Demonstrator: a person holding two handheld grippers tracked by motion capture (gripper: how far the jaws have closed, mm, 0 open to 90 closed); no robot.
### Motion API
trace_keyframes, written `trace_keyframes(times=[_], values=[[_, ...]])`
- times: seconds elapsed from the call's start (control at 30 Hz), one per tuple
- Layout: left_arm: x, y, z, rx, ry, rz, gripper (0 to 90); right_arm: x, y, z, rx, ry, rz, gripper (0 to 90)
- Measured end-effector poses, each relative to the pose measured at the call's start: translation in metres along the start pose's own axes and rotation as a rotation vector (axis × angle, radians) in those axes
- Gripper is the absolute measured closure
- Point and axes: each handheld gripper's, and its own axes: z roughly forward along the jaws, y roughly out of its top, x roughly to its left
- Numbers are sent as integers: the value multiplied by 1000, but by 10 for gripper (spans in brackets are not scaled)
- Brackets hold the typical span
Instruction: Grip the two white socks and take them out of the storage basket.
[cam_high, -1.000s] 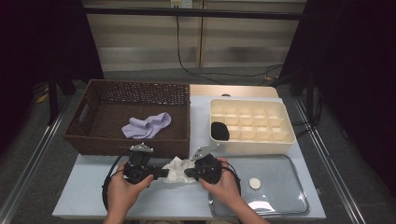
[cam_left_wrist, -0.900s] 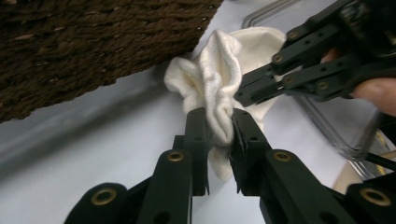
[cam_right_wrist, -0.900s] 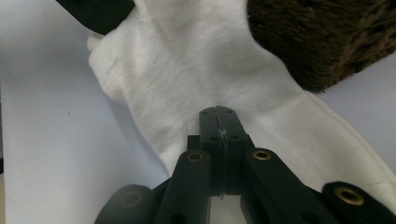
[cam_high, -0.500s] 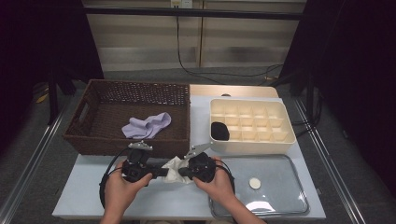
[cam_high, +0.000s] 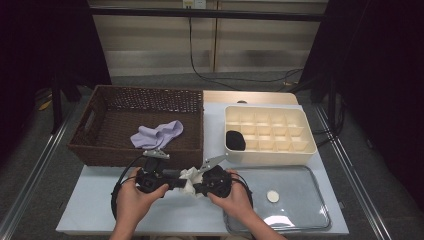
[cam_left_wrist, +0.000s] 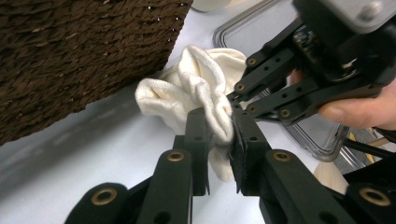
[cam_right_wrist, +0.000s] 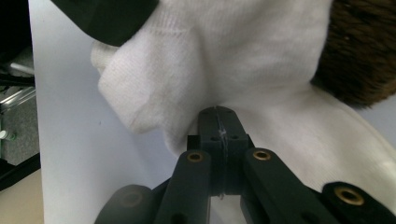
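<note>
A crumpled white sock (cam_high: 189, 176) hangs between my two grippers, just above the table in front of the wicker basket. In the left gripper view the left gripper (cam_left_wrist: 219, 123) is shut on a fold of the sock (cam_left_wrist: 187, 88). The right gripper (cam_left_wrist: 232, 98) meets the same cloth from the other side. In the right gripper view the right gripper (cam_right_wrist: 219, 112) has its jaws pressed together at the edge of the sock (cam_right_wrist: 243, 56). From above, the left gripper (cam_high: 181, 182) and right gripper (cam_high: 196, 186) point at each other, a hand on each.
The brown wicker basket (cam_high: 100, 150) stands at the back left with a lilac cloth (cam_high: 156, 134) inside. A cream divided box (cam_high: 310, 145) at the back right holds a black bundle (cam_high: 235, 140). A clear lid (cam_high: 300, 210) with a white disc (cam_high: 272, 196) lies at the front right.
The sock has bunched a little tighter between the two grippers. Both hands have barely moved.
</note>
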Motion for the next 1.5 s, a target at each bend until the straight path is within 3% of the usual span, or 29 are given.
trace_keyframes(times=[0.2, 0.83, 1.13, 1.27, 1.5], values=[[-2, 1, 6, 7, -14, 3, 785, -5, -6, -17, -17, -41, -9, 900], [-12, 14, 28, 61, -18, 52, 784, -23, -20, -63, -82, -122, 27, 900], [-16, 20, 43, 87, 9, 61, 784, -24, -23, -65, -90, -122, 27, 900], [-17, 22, 52, 109, 18, 85, 782, -24, -23, -66, -96, -123, 28, 900], [-19, 21, 66, 114, 12, 93, 768, -24, -17, -70, -116, -134, 25, 897]])
